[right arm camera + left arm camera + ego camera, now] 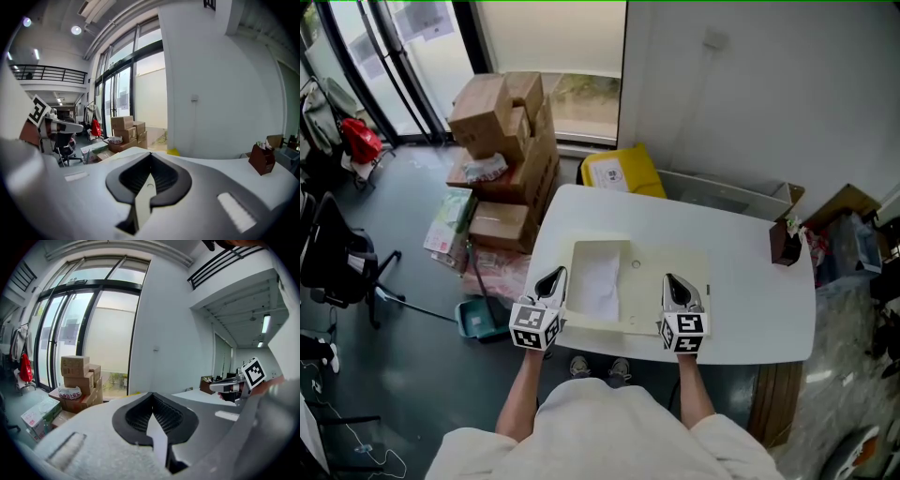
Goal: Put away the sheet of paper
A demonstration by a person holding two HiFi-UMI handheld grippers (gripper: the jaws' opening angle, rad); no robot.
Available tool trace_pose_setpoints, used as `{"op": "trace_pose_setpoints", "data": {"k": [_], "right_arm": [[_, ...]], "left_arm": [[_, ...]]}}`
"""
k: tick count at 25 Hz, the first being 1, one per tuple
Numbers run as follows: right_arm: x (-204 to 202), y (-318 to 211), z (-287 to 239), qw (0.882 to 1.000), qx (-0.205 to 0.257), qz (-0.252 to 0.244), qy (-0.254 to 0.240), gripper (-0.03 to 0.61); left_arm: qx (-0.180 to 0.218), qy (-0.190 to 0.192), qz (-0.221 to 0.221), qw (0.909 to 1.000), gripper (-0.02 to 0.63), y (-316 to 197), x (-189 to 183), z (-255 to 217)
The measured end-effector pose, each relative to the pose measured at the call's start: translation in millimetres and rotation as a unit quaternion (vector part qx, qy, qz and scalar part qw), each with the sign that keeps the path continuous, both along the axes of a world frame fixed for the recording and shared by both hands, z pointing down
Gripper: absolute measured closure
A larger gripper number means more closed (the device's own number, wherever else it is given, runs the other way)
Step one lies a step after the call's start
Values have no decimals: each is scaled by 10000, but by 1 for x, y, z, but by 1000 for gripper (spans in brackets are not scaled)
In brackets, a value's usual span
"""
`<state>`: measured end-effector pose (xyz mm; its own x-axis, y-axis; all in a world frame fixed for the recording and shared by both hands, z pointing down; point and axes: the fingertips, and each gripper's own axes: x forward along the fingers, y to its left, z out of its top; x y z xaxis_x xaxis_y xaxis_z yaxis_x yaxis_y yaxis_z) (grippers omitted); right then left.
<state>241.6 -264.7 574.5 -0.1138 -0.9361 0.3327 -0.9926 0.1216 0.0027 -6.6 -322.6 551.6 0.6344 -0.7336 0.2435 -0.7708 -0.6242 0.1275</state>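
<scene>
A white sheet of paper [600, 277] lies on the left half of a cream folder [661, 281], which rests flat near the front of the white table [750, 300]. My left gripper [553, 277] hovers over the folder's left edge, beside the sheet. My right gripper [673, 281] hovers over the folder's right half. Both point away from me, roughly level, with their jaws together and nothing seen gripped. In the left gripper view the jaws [152, 401] meet, and the right gripper [229, 387] shows at the right. The right gripper's jaws [149, 176] also meet.
A small brown box [785, 242] stands at the table's far right. Stacked cardboard boxes [502, 141] and a yellow bin [619, 173] sit on the floor beyond the table's left corner. An office chair [337, 262] and a teal dustpan [473, 319] are at the left.
</scene>
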Motion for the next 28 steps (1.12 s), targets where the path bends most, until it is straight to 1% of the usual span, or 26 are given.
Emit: {"op": "trace_pose_setpoints", "data": {"k": [7,12,22,28], "right_arm": [[10,6,-33,9986,509,149,10,578],[10,11,-38,9982,568,179,49,578],[9,13,-49,9973,688,230,90,578],[8,14,-46,9976,643,248,90,578]], "left_arm": [[208,17,-21,9998,612,-4,-4,-18],[316,37,-23,9995,612,-4,-5,-26],[388,104,-13,9992,612,-2,-5,-34],[403,109,-19,9991,612,-1,-6,-35]]}}
